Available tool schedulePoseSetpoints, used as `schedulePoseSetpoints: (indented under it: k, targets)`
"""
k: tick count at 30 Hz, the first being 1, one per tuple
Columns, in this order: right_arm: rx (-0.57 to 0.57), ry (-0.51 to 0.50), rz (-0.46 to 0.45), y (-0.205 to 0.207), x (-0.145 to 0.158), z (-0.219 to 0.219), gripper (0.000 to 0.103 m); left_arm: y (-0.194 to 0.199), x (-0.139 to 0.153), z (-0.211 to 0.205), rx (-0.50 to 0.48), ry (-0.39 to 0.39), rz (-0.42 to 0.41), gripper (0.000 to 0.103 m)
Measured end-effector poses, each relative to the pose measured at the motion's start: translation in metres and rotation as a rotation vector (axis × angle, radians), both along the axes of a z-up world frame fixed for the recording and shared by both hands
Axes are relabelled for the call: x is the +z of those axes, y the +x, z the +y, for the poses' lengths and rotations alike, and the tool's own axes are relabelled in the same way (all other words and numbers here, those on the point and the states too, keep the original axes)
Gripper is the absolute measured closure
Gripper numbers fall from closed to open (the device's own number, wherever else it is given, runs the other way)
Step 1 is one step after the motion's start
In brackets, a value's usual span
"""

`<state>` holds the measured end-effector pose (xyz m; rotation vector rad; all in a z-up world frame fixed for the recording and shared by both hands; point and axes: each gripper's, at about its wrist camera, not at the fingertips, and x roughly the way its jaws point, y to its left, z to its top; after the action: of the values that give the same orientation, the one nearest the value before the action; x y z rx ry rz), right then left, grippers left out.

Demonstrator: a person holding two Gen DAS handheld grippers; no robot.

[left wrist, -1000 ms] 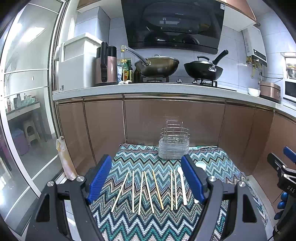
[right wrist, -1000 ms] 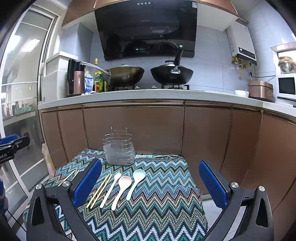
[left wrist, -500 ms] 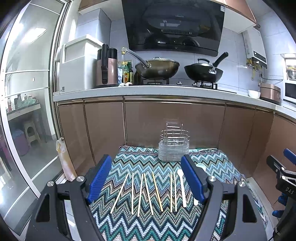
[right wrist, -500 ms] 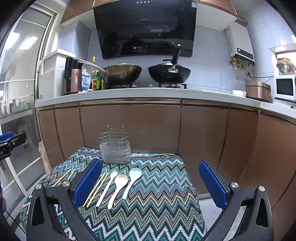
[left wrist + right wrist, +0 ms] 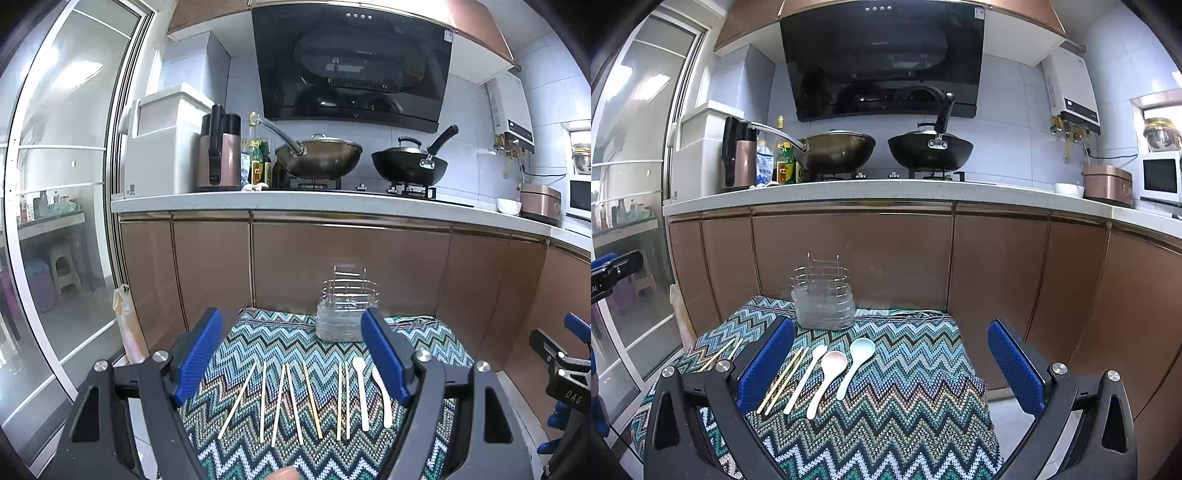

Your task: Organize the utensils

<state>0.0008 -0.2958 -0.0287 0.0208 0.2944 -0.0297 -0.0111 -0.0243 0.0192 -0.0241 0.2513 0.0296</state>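
Note:
Several wooden chopsticks (image 5: 288, 400) lie side by side on a zigzag-patterned cloth (image 5: 295, 347), with white spoons (image 5: 362, 391) to their right. In the right wrist view three spoons show: white (image 5: 805, 378), pink (image 5: 827, 376) and pale blue (image 5: 855, 365), beside two chopsticks (image 5: 783, 380). A wire utensil holder with a clear base (image 5: 347, 314) (image 5: 823, 299) stands upright at the cloth's far edge. My left gripper (image 5: 291, 358) hangs open above the chopsticks, holding nothing. My right gripper (image 5: 890, 363) is open above the spoons, holding nothing.
Brown cabinet doors (image 5: 886, 266) rise right behind the cloth-covered table, under a counter with two woks (image 5: 931, 151), bottles and a kettle (image 5: 738, 155). A glass sliding door (image 5: 55, 221) stands at the left. A fingertip (image 5: 282, 473) shows at the bottom edge.
Both views have tilted slightly, so the cloth and utensils sit a little lower and farther. The utensils have not moved, and both grippers stay open.

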Motion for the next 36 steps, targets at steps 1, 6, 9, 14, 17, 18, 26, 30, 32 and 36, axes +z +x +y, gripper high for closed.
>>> schedulePoseSetpoints:
  k: [1, 6, 9, 14, 17, 18, 26, 30, 32, 36]
  targets:
    - [0.004, 0.002, -0.001, 0.000, 0.000, 0.000, 0.000, 0.000, 0.002, 0.000, 0.001, 0.002, -0.002, 0.027]
    - [0.020, 0.011, -0.007, 0.001, 0.002, -0.002, 0.000, 0.003, 0.012, 0.000, -0.010, 0.010, -0.013, 0.027]
    - [0.028, 0.006, -0.013, 0.002, 0.006, -0.004, 0.000, 0.007, 0.021, 0.001, -0.014, 0.013, -0.008, 0.025]
    - [0.058, 0.002, -0.071, -0.002, 0.023, -0.006, 0.000, 0.010, 0.048, 0.011, 0.011, 0.003, -0.048, 0.022]
    - [0.078, 0.006, -0.104, -0.005, 0.036, -0.007, 0.000, 0.009, 0.066, 0.015, 0.021, 0.011, -0.085, 0.022]
    - [0.084, 0.006, -0.112, -0.005, 0.039, -0.007, 0.000, 0.009, 0.073, 0.017, 0.017, 0.009, -0.094, 0.022]
    - [0.138, -0.019, -0.141, 0.009, 0.078, -0.002, 0.000, 0.032, 0.108, 0.038, 0.042, -0.036, -0.083, 0.022]
    - [0.204, -0.036, -0.112, 0.032, 0.093, 0.004, 0.000, 0.061, 0.111, 0.044, 0.037, -0.038, -0.025, 0.022]
    - [0.237, -0.032, -0.069, 0.051, 0.093, 0.005, 0.000, 0.078, 0.099, 0.045, 0.017, -0.031, 0.042, 0.022]
    - [0.311, 0.010, 0.057, 0.089, 0.069, 0.003, 0.000, 0.125, 0.053, 0.049, -0.044, -0.027, 0.250, 0.022]
